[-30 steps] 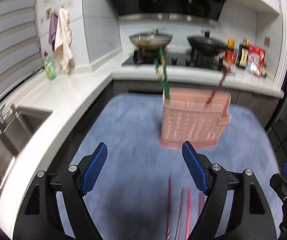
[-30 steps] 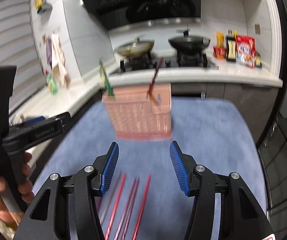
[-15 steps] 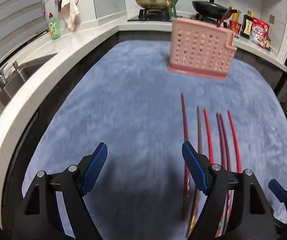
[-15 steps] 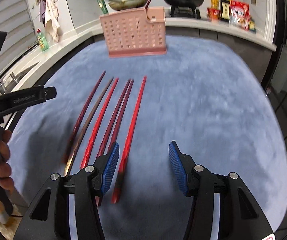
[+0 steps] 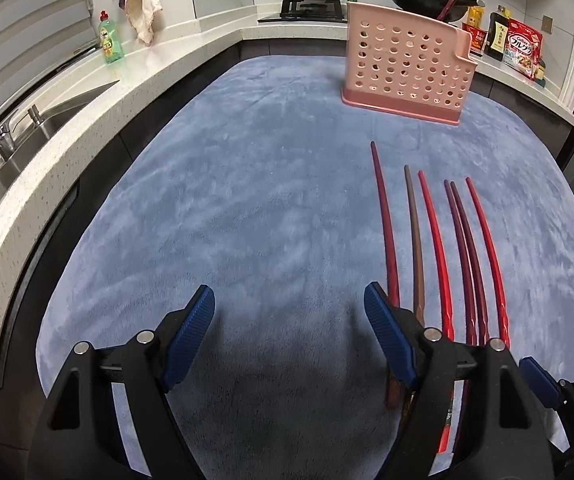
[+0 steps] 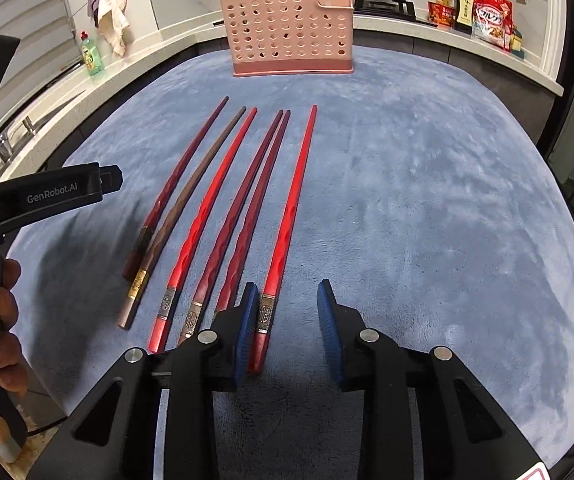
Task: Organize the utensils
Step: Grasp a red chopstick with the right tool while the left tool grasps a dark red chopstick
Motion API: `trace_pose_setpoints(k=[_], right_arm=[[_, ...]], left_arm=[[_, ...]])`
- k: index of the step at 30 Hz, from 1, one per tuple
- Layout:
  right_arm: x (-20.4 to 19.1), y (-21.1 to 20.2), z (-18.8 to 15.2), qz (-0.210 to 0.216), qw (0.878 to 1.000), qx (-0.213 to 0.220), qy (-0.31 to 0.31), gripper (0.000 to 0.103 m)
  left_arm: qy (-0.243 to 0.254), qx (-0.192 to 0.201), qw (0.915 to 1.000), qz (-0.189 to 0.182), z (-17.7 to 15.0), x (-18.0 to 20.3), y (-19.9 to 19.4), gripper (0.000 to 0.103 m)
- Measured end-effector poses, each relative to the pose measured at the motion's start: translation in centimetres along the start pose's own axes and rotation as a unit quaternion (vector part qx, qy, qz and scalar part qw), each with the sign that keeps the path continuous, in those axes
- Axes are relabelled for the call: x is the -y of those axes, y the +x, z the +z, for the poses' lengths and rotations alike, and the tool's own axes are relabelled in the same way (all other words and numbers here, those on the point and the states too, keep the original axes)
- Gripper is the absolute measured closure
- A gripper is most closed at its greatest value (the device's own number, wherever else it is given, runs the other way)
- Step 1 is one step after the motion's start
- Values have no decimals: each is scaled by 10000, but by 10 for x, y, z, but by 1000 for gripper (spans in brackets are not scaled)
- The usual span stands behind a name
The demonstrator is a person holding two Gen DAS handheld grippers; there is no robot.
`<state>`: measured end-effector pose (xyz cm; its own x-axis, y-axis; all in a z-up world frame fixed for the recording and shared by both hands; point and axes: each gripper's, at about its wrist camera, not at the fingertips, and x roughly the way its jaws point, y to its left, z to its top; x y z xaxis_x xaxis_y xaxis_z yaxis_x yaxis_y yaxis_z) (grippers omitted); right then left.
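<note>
Six chopsticks lie before the pink utensil holder [image 6: 289,30].

On the blue mat [image 6: 427,184], the chopsticks [image 6: 239,208] fan out side by side, tips toward the holder, which stands upright at the far end. The right gripper [image 6: 287,320] hovers spread at their near ends, its left pad beside the rightmost red chopstick [image 6: 293,216], farthest from the holder.

In the left wrist view, the near ends of the six long red and brown chopsticks [image 5: 439,256] are disappearing behind the black gripper's blue-padded fingers [image 5: 387,336]. In the right wrist view, the pink perforated plastic utensil holder [image 6: 291,36] is hiding the lower parts of the utensils standing in it. The printed labels on the far condiment packets [image 6: 491,20] are reading too small to make out.
</note>
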<state>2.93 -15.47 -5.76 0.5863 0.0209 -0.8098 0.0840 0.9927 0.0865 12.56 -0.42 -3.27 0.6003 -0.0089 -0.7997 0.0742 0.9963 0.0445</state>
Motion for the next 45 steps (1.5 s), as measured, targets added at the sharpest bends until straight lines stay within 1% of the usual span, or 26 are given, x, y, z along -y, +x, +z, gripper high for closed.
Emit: trace_pose_setpoints(k=[3,7,8,17,26,28,32,36,39,41,44,45], right_arm=[[1,0,0,-37,10000,18,-53,82],[10,0,0,-8,10000,2,47,95],[13,0,0,20,10000,-8,91,96],[23,-2,3,20,9998,24,209,96],[28,0,4,149,9993,-26,351,96],[29,0,4,171,9991,-34,386,96],[29,0,4,196,9989,-36,422,96],[30,1,3,213,9988,-39,439,96],[30,0,3,236,9986,-41,474,96],[30,0,3,231,9986,-42,468,96],[31,0,3,237,9986,-47,463,96],[31,0,3,239,9986,-47,467,96]], left_arm=[[-11,-41,10000,-9,-2,0,1,30],[31,-74,10000,-29,-6,1,2,30],[42,-92,9999,-38,-8,2,3,30],[48,-362,9989,-294,-22,12,9,30],[205,-252,9986,-423,-26,28,1,30],[291,-328,9982,-403,-27,31,4,30],[218,-301,9987,-361,-29,28,4,30],[161,-437,9986,-270,-30,22,11,30],[165,-433,9987,-232,-32,22,12,30],[189,-427,9987,-225,-32,24,12,32],[222,-422,9985,-270,-32,26,11,40],[261,-421,9982,-331,-32,27,9,48]])
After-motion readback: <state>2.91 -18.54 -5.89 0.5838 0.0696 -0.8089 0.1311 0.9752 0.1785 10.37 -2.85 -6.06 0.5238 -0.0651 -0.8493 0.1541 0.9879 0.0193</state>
